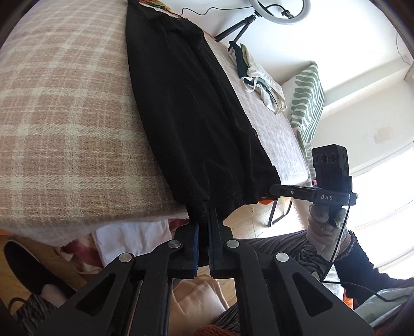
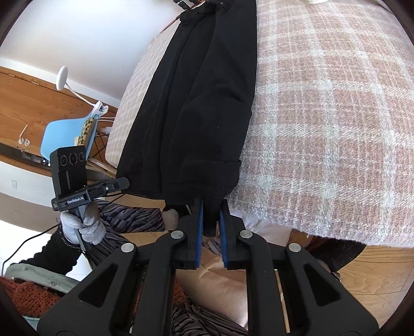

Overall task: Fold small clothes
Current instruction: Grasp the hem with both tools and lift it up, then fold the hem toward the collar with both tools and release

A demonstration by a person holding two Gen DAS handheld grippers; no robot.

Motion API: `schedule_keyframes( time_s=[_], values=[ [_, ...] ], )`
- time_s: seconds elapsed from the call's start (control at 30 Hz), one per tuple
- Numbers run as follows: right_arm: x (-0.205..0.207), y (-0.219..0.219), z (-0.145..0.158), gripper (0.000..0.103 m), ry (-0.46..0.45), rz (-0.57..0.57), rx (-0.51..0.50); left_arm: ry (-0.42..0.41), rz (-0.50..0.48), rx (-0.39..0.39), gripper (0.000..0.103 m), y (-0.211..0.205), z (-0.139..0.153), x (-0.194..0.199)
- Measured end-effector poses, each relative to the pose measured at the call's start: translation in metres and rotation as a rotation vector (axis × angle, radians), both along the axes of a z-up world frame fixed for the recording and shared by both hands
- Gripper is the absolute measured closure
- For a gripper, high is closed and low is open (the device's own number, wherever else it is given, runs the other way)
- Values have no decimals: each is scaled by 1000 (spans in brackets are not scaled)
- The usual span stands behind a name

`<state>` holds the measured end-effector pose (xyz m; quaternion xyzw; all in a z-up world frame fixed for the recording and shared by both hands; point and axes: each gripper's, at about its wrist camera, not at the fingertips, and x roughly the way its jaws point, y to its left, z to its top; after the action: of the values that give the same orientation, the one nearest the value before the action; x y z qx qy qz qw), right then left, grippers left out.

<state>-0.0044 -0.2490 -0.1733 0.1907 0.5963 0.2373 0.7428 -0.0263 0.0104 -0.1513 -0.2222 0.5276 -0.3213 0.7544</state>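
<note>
A long black garment [image 1: 191,111] lies stretched along a bed covered by a pink and cream plaid blanket [image 1: 59,108]. Its near end hangs over the bed's edge. My left gripper [image 1: 204,219] is shut on the garment's near left corner. My right gripper [image 2: 211,214] is shut on the near right corner of the garment [image 2: 196,98]. The right gripper also shows in the left wrist view [image 1: 269,197], pinching the hem. The left gripper shows in the right wrist view [image 2: 121,184] at the garment's other corner.
A cream and dark garment [image 1: 256,77] lies farther along the bed. A green striped cushion [image 1: 308,100] and a ring light on a tripod [image 1: 258,20] stand beyond it. A blue chair [image 2: 69,129] and wooden floor lie to the left. Folded cloth and my lap sit below the grippers.
</note>
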Motion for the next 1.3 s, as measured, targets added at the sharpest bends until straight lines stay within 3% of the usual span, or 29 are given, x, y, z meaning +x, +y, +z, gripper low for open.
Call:
schedule_keyframes(
  time_s=[0.07, 0.13, 0.3, 0.5, 0.93, 1.3],
  values=[
    [-2, 0, 7, 95, -49, -1, -28, -36, 11, 14, 99, 5, 8, -3],
    [-2, -6, 15, 96, -78, -12, 11, -46, 15, 18, 99, 7, 9, -4],
    [0, 3, 3, 96, -30, 17, -22, -18, 1, 30, 99, -3, -4, 1],
    [14, -1, 22, 96, -69, -16, 38, -69, 17, 13, 100, -3, 16, 15],
    [81, -5, 51, 96, -182, -119, 42, -158, 82, 49, 99, 0, 48, 91],
    [148, -2, 27, 96, -137, -159, 6, -140, 121, 103, 99, 7, 32, 147]
  ],
)
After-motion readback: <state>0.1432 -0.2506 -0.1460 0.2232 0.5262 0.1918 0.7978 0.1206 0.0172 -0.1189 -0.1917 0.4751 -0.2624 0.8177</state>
